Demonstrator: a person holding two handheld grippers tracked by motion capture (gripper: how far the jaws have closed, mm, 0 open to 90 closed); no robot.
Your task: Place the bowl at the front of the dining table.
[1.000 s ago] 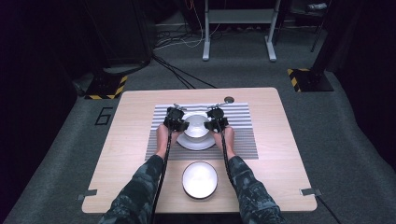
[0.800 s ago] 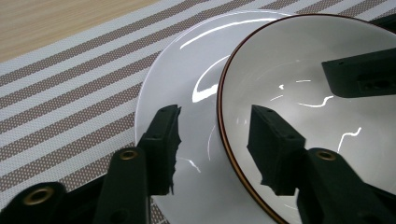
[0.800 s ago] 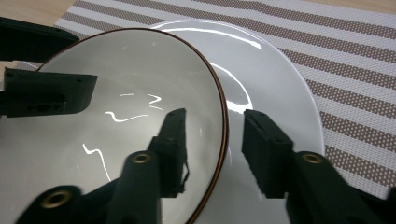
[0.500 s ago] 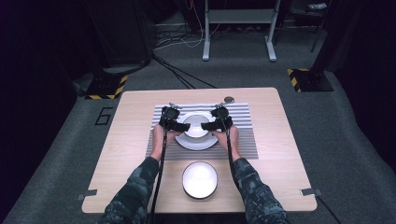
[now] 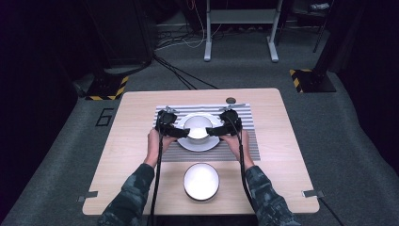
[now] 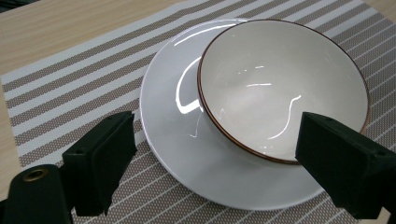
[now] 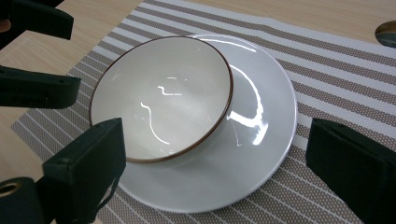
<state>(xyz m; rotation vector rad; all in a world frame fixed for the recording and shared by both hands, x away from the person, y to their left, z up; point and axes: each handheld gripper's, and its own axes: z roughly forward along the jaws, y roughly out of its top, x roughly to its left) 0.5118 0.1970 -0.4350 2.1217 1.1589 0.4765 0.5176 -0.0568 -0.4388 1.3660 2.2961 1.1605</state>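
A white bowl with a brown rim (image 5: 196,127) (image 6: 280,88) (image 7: 161,98) sits on a white plate (image 5: 200,145) (image 6: 173,116) (image 7: 266,116), off centre toward the plate's far side. The plate lies on a striped placemat (image 5: 244,141). My left gripper (image 5: 178,132) (image 6: 217,140) is open at the bowl's left, jaws spread wide and low beside the plate. On the bowl's right my right gripper (image 5: 216,131) (image 7: 219,149) is open in the same way. Nothing is held by either gripper. The left gripper's jaws appear at the upper left of the right gripper view.
A second white bowl (image 5: 201,181) stands on the bare wooden table (image 5: 127,155) near the front edge, between the forearms. A small dark round object (image 5: 230,100) (image 7: 386,33) lies just beyond the placemat. Cables trail back from both grippers.
Both grippers have moved apart sideways, away from the bowl, the left one leftward and the right one rightward. Bowl and plate have stayed in place.
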